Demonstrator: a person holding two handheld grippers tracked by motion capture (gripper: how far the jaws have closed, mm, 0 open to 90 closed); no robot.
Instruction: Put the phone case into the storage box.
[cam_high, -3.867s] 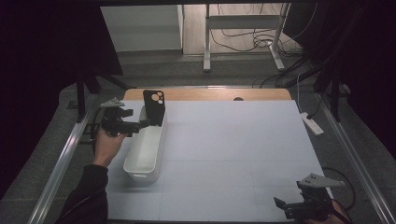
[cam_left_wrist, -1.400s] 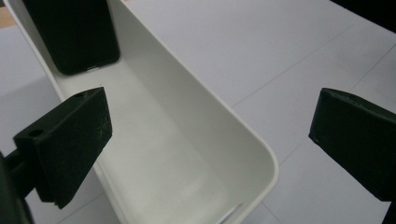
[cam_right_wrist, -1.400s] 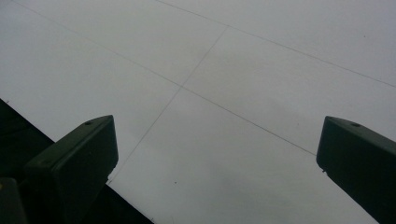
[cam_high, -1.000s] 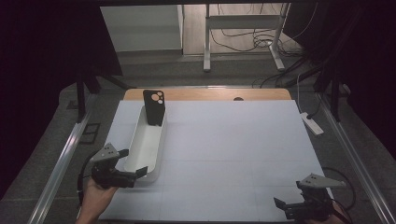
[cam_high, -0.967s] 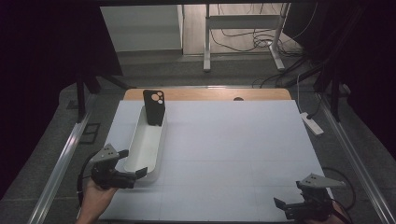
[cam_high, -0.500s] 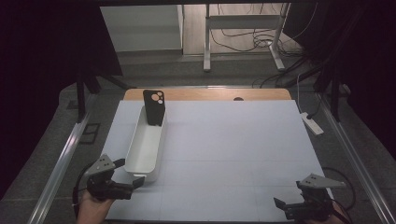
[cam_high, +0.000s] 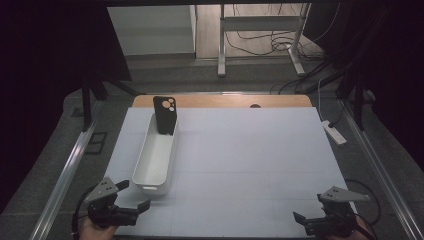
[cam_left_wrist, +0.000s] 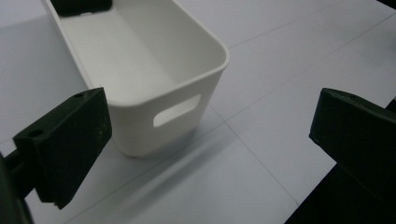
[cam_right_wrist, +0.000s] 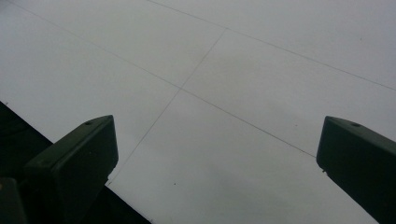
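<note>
Just beyond the left gripper (cam_high: 131, 196), whose jaws gape wide and hold nothing, the white bin (cam_high: 156, 155) lies lengthwise, a black phone case (cam_high: 165, 115) upright at its far end. Far right, the right gripper (cam_high: 306, 223) hovers equally wide, empty, over bare white table (cam_high: 250, 150).

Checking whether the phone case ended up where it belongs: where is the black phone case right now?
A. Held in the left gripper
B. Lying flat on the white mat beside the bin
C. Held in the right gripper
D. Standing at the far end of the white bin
D: the high view shows the phone case upright at the far end of the white bin, while the left gripper and right gripper are open and hold nothing.
</note>
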